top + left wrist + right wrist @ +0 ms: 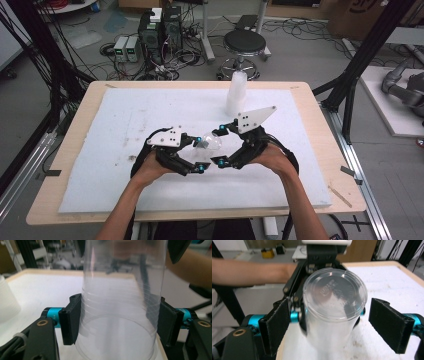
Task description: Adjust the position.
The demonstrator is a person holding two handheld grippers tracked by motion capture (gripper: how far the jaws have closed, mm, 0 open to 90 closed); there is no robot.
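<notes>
A clear plastic cup [209, 143] hangs lying on its side above the white foam mat [125, 120], between the two grippers. My left gripper [200, 153] is shut on it; in the left gripper view both black pads [71, 320] press the cup's wall [120, 312] near its rim. My right gripper [220, 146] faces it from the other side and is open. In the right gripper view the cup's base [334, 297] points at the camera, and the pads [390, 323] stand clear of it on both sides.
A stack of clear cups [236, 92] stands upright at the mat's far middle, also seen as the pale stack [6, 302] at the left. The mat covers most of the wooden table [320, 150]. A stool [244, 45] and cables lie on the floor beyond.
</notes>
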